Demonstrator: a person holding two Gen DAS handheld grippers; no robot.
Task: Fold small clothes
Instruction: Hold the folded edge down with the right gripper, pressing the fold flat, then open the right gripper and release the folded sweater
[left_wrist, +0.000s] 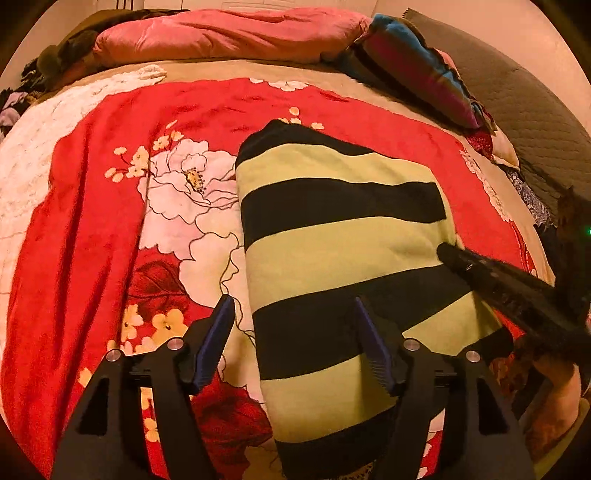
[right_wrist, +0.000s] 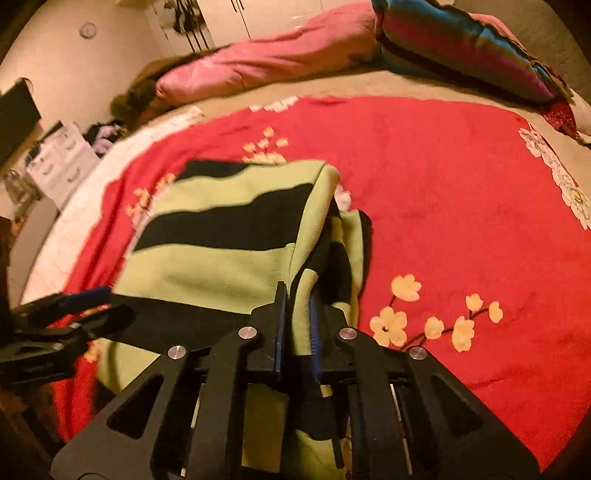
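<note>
A small garment with yellow-green and black stripes (left_wrist: 332, 236) lies folded lengthwise on a red floral blanket (left_wrist: 92, 221). My left gripper (left_wrist: 295, 332) is open over the garment's near left edge. One blue-padded finger (left_wrist: 218, 332) hangs over the blanket and the other over the cloth, and neither pad presses on it. My right gripper (right_wrist: 297, 314) is shut on a raised fold of the striped garment (right_wrist: 221, 266) at its right edge. In the left wrist view the right gripper (left_wrist: 454, 254) comes in from the right with its tip on that edge. The left gripper (right_wrist: 85, 295) shows at the left of the right wrist view.
A pink duvet (left_wrist: 221, 37) and a multicoloured striped pillow (left_wrist: 417, 66) lie along the far side of the bed. A dark quilted headboard (left_wrist: 524, 110) stands at the right. Clothes are heaped at the far left (left_wrist: 22, 96), and a white drawer unit (right_wrist: 62, 158) stands beside the bed.
</note>
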